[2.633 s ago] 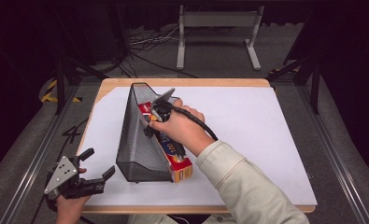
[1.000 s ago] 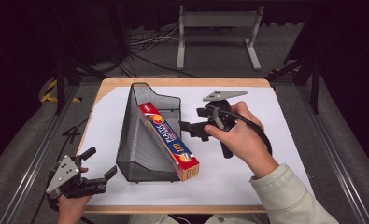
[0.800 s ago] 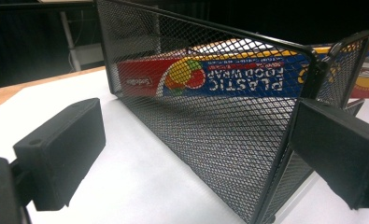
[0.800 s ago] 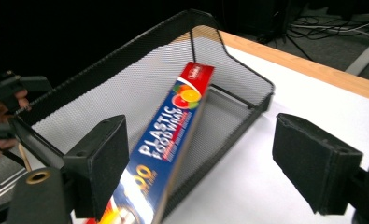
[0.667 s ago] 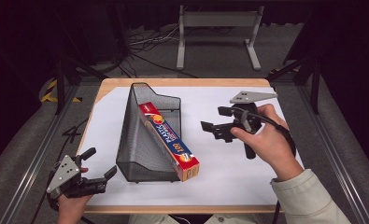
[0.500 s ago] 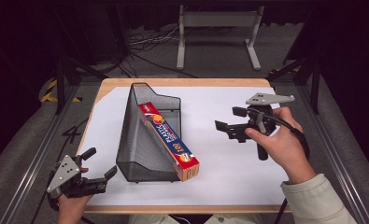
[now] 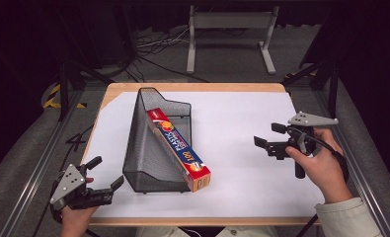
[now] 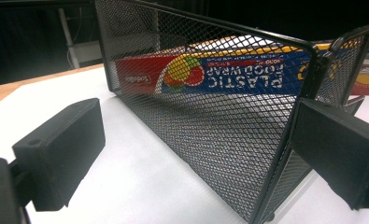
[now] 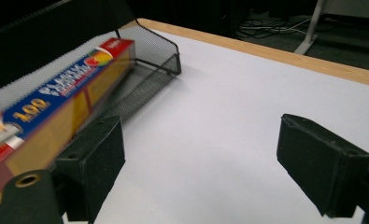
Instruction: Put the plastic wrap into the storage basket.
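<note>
Where white sheet (image 7: pixel 232 128) ends, wood table (image 7: pixel 192 87) edge; dark rm.

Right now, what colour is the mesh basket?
Black; the mesh basket shows best in the left gripper view.

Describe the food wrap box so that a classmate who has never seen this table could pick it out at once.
Start at the white-covered table and find the black wire-mesh basket left of its centre. The plastic food wrap box lies in it, along its right side, one end sticking out toward the person. Long, red, blue and yellow, it is the only colourful thing there.
</note>
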`<state>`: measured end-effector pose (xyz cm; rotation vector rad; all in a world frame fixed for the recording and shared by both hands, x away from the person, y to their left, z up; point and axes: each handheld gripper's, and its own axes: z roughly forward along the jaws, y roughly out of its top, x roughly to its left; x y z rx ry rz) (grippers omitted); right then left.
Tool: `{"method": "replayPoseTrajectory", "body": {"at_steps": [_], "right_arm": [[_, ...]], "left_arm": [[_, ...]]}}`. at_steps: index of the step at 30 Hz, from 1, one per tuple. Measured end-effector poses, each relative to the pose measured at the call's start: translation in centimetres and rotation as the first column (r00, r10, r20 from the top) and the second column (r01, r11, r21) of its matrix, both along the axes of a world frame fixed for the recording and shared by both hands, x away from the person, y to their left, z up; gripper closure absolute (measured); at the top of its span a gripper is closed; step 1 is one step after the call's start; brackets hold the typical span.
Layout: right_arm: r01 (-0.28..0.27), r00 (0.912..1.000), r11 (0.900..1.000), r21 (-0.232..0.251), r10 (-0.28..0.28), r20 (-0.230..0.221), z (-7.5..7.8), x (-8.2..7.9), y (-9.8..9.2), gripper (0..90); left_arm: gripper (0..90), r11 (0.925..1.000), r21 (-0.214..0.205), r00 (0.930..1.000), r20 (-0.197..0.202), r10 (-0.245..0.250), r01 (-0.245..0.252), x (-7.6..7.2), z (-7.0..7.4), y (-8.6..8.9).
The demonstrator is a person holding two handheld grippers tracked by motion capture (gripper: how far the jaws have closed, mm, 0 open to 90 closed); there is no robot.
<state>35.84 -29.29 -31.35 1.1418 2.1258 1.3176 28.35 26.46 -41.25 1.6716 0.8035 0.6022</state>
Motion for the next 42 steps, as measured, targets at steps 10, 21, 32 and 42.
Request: {"method": "replayPoseTrajectory", "body": {"at_steps": [10,21,32,42], "right_arm": [[-0.008,0.9994,0.9996,0.029,0.007,0.034,-4.1,-0.9,-2.3,15.8],[0.019,0.9987,0.9992,0.035,-0.02,0.046,-8.4,-1.9,-3.5,15.8],[-0.013,0.997,0.9998,0.016,0.012,0.076,-12.1,-3.2,-4.2,15.9],[-0.012,0.9966,0.9999,0.009,0.012,0.081,-12.2,-3.3,-4.3,15.8]], "left_arm": [[4.3,1.0,0.003,1.0,-0.001,-0.005,0.005,0.0,-0.1,-0.1],[4.1,0.9998,0.014,0.9999,-0.004,-0.015,0.015,0.1,-0.1,-0.2],[3.9,0.9996,0.0,0.9994,-0.02,-0.027,0.027,0.4,-0.2,-0.1],[3.8,0.9997,-0.007,0.9992,-0.031,-0.024,0.024,0.4,-0.3,-0.1]]}}
